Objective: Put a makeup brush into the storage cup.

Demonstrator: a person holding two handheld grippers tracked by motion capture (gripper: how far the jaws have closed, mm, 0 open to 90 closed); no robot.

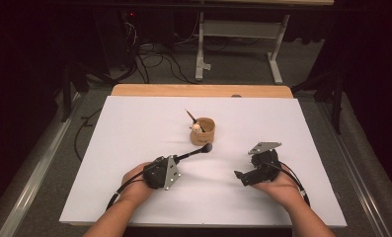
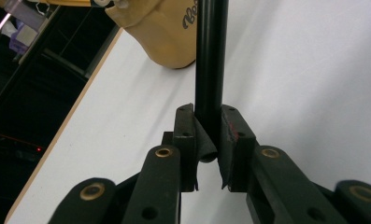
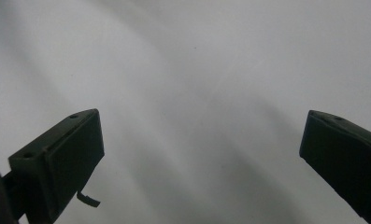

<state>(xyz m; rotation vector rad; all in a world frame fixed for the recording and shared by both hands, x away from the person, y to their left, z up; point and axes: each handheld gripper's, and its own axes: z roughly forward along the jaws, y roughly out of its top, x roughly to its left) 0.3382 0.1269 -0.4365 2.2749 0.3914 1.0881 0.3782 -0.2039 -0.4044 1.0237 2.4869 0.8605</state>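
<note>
A tan wooden cup [image 1: 203, 131] stands near the middle of the white table [image 1: 134, 128], with a thin brown stick and a ball-tipped wooden piece in it. My left gripper [image 1: 179, 159] lies at the front left, aimed at the cup. It is shut on a black rod [image 1: 196, 152] whose rounded end reaches the cup's base. In the left gripper view the black rod [image 2: 211, 70] is clamped between the pads of my left gripper [image 2: 207, 116], with the cup [image 2: 162, 32] just beyond. My right gripper [image 1: 245, 165] rests at the front right, open. In its own view my right gripper [image 3: 202, 135] holds nothing over the bare table.
A wooden edge strip [image 1: 198, 90] borders the table's far side. Beyond it are cables on the floor and a white table frame [image 1: 243, 29]. A wide stretch of white surface lies on both sides of the cup.
</note>
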